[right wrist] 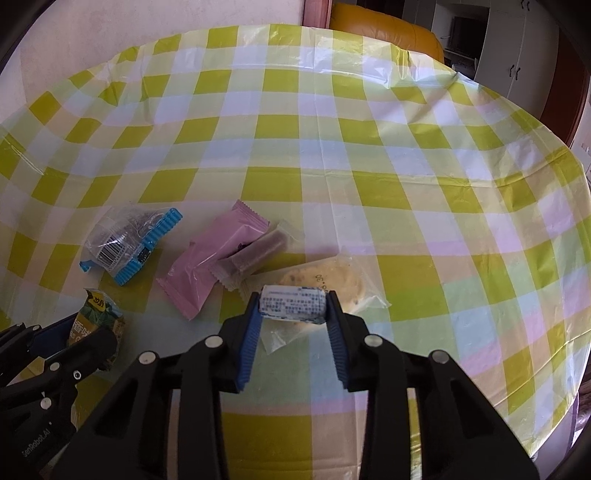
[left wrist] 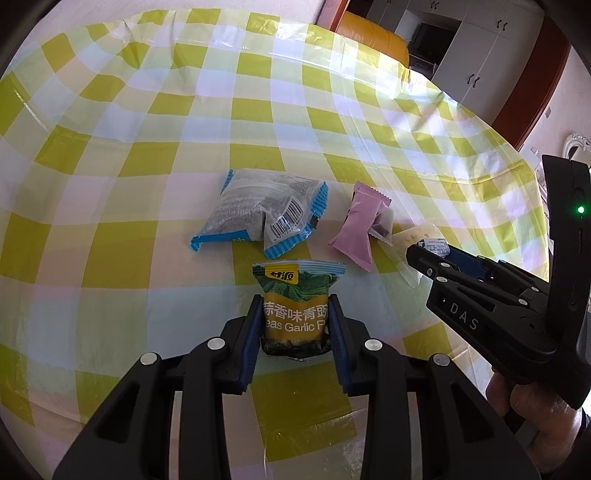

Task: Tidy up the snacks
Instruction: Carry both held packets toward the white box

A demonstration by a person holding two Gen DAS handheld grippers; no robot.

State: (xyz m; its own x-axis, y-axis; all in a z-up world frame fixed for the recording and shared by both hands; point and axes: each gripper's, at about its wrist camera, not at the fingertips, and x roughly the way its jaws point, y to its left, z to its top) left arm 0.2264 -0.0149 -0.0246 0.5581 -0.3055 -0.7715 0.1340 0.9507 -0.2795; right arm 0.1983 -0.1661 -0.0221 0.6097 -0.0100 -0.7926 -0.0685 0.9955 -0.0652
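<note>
The pea packet (left wrist: 295,314) is clamped between the jaws of the left gripper (left wrist: 295,317), its yellow-and-green face turned up and its top end standing clear beyond the blue pads (left wrist: 249,332). A small white roll (right wrist: 293,304) printed with blue text is pinched crosswise between the jaws of the right gripper (right wrist: 293,314), right at the tips of its pads (right wrist: 251,328). Both pairs of jaws are thus set narrow, each closed on its snack.

Just beyond the roll, a clear-wrapped round pastry (right wrist: 332,280) is seen flat on the tabletop (right wrist: 332,147), partly under the right gripper. To its left a pink packet (right wrist: 210,258) lies at a slant, with a dark bar (right wrist: 255,254) in clear wrap resting against its near edge. Further left a clear bag (right wrist: 125,243) with blue crimped ends and a barcode is seen, apart from the pink packet. The tabletop is covered by a yellow-green checked cloth (left wrist: 184,110). A hand (left wrist: 532,406) is seen gripping the handle of the right gripper. An orange chair (right wrist: 384,26) stands at the far edge.
</note>
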